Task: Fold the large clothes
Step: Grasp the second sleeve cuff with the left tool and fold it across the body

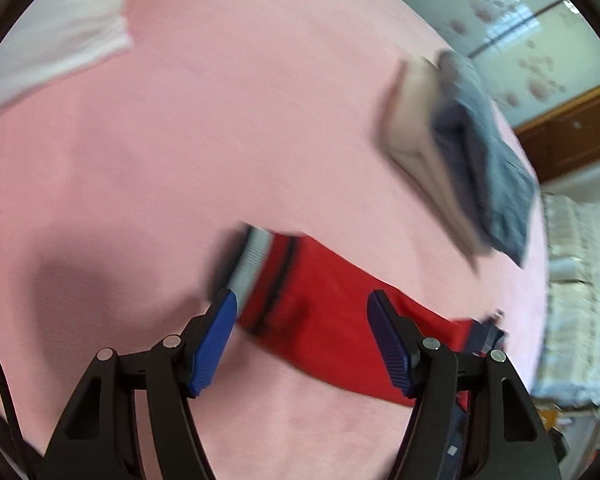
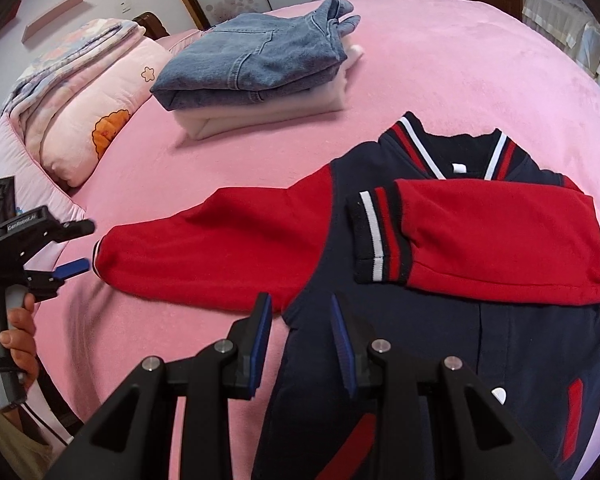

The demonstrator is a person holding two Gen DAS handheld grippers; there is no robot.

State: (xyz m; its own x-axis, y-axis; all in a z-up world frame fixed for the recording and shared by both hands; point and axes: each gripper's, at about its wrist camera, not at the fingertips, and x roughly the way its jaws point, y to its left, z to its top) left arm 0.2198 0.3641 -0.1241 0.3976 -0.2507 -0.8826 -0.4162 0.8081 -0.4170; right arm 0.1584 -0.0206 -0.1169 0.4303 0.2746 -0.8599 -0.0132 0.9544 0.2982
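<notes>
A navy jacket (image 2: 440, 340) with red sleeves lies face up on the pink bed (image 2: 480, 60). One red sleeve (image 2: 500, 236) is folded across its chest. The other sleeve (image 2: 220, 252) stretches out flat to the left. My left gripper (image 2: 80, 248) stands open just past that sleeve's cuff, apart from it. In the blurred left wrist view the striped cuff (image 1: 252, 256) and red sleeve (image 1: 332, 316) lie below the left gripper (image 1: 302, 298), whose pads press on nothing. My right gripper (image 2: 299, 300) hovers over the jacket's side near the armpit, narrowly open with nothing between its pads.
Folded blue jeans (image 2: 256, 60) sit on a folded white garment (image 2: 268, 108) at the back of the bed, also in the left wrist view as the jeans (image 1: 472, 152). A pink pillow (image 2: 96, 120) and a folded blanket (image 2: 72, 48) lie at the left. A hand (image 2: 20, 328) holds the left gripper's handle.
</notes>
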